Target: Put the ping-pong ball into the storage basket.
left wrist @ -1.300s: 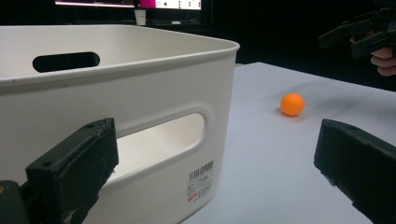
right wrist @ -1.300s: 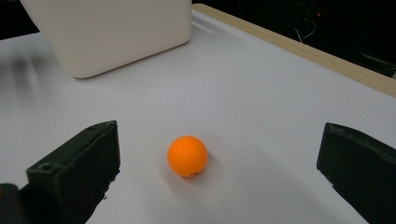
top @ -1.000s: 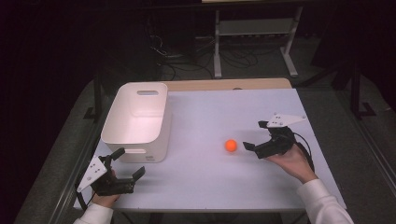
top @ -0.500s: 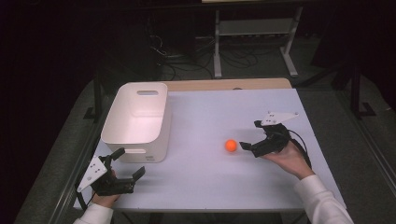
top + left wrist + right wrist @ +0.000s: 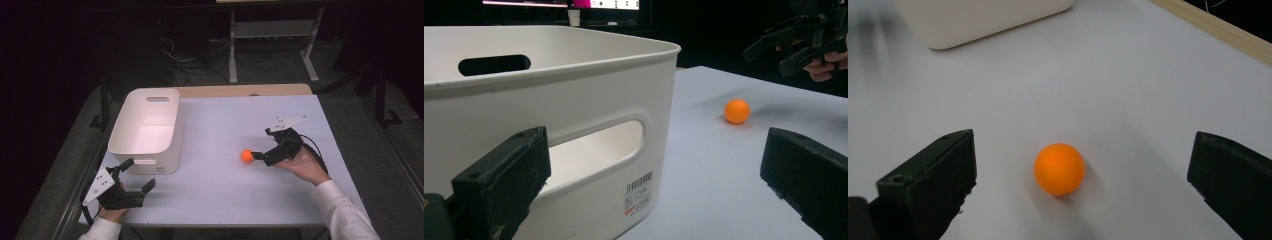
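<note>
A small orange ball lies on the white table, right of centre. My right gripper is open just to the ball's right, low over the table, with its jaws reaching toward the ball. In the right gripper view the ball sits between the two wide-apart jaws, touching neither. My left gripper rests open at the near left corner, holding nothing. From the left gripper view the ball is far off, and the right gripper hangs beyond it.
A white plastic bin with handle slots stands at the left, empty; its near wall is close in front of my left gripper. A wooden strip edges the table's far side. Dark floor, cables and a rack lie behind.
My right gripper has moved left and down toward the ball, so its open jaws now flank it. The ball, the bin and the left gripper have stayed in place.
</note>
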The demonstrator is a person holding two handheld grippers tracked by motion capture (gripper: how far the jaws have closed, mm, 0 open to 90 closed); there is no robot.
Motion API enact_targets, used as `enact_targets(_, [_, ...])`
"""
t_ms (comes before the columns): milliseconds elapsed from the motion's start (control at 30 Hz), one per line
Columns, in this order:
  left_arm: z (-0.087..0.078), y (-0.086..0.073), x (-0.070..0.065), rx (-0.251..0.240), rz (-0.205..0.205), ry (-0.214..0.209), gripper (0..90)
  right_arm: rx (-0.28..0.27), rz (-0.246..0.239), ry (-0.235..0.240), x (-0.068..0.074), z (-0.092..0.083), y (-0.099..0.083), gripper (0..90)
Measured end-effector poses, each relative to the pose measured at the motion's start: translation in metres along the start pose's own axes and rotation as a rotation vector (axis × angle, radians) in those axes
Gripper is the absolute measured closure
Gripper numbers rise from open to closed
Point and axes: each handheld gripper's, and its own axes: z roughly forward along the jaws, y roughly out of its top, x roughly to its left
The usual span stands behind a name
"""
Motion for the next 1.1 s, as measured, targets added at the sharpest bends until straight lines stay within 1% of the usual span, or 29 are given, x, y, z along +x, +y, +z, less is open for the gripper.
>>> enact_targets(133, [0.000,0.000,0.000,-0.001,-0.004,0.000,0.0,0.033,0.000,0.006,0.000,0.006,0.000,0.0])
enact_targets(167, [0.000,0.000,0.000,-0.002,-0.004,0.000,0.0,0.038,-0.007,0.005,-0.001,0.007,0.000,0.0])
enact_targets(200, [0.000,0.000,0.000,-0.001,-0.006,-0.002,0.0,0.048,-0.001,0.009,0.000,0.008,0.000,0.0])
enact_targets(267, [0.000,0.000,0.000,0.000,-0.006,-0.003,0.0,0.058,-0.012,0.010,-0.001,0.010,0.002,0.0])
enact_targets(400, [0.001,0.000,0.000,0.003,-0.001,-0.004,0.0,0.083,-0.022,0.023,-0.001,0.015,0.006,0.0])
enact_targets(567, [0.001,0.000,0.000,0.002,-0.008,-0.004,0.0,0.111,-0.028,0.041,0.000,0.022,0.009,0.0])
enact_targets(600, [0.001,0.000,0.000,0.003,-0.010,-0.002,0.0,0.115,-0.037,0.045,0.000,0.024,0.009,0.0])
enact_targets(767, [0.001,0.000,0.000,0.001,-0.011,-0.002,0.0,0.146,-0.034,0.060,0.001,0.030,0.012,0.0])
enact_targets(800, [0.001,0.000,0.000,0.001,-0.011,-0.003,0.0,0.148,-0.044,0.061,0.001,0.031,0.012,0.0])
enact_targets(867, [0.001,0.000,0.000,0.002,-0.011,-0.003,0.0,0.156,-0.037,0.069,0.001,0.034,0.013,0.0])
enact_targets(933, [0.001,0.000,0.000,0.004,-0.010,-0.003,0.0,0.168,-0.045,0.072,0.000,0.036,0.014,0.0])
enact_targets(967, [0.001,0.000,0.000,0.002,-0.010,-0.003,0.0,0.168,-0.065,0.069,-0.001,0.038,0.014,0.0])
enact_targets(1000, [0.001,0.000,0.000,0.002,-0.012,-0.002,0.0,0.175,-0.060,0.072,0.000,0.040,0.014,0.0])
enact_targets(1033, [0.001,0.000,0.000,0.002,-0.012,-0.002,0.0,0.181,-0.067,0.075,0.000,0.041,0.013,0.0])
enact_targets(1067, [0.001,0.000,0.001,0.010,-0.003,-0.002,0.0,0.186,-0.067,0.078,0.000,0.043,0.013,0.0])
enact_targets(1100, [0.001,0.000,0.000,0.005,-0.008,-0.003,0.0,0.190,-0.067,0.082,0.001,0.044,0.013,0.0])
